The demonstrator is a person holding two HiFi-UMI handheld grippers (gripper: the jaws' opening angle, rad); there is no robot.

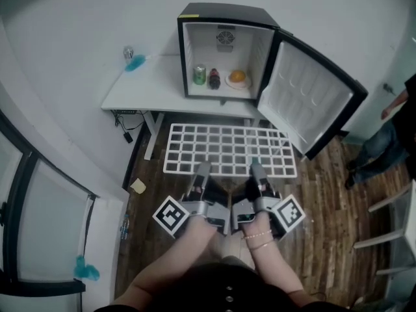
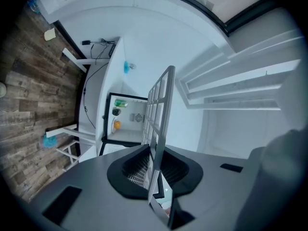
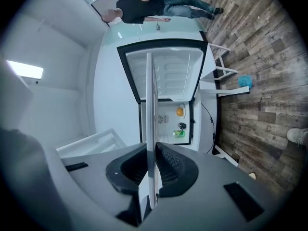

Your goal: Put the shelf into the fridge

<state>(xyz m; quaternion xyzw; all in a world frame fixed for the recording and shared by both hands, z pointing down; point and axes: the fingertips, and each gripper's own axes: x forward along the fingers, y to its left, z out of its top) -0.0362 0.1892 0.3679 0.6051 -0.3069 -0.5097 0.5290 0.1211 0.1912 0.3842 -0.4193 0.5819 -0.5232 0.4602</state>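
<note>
Fingers of my left gripper (image 1: 203, 169) and right gripper (image 1: 256, 169) clamp the near edge of the shelf (image 1: 227, 145), holding it flat at frame centre, square to the open fridge (image 1: 221, 13) at upper centre, so it can slide straight in.

shelf (image 1: 229, 149): white-coated wire, smooth, faint sheen
fridge (image 1: 224, 10): glossy black shell; smooth white plastic lining
floor (image 1: 331, 200): grained wood planks, matt
table (image 1: 146, 86): smooth white top, matt
left gripper (image 2: 155, 170): grey matt plastic; pads (image 2: 131, 171) black, ribbed, matt

Bright even light, soft focus, fisheye edges with dark vignetting
</note>
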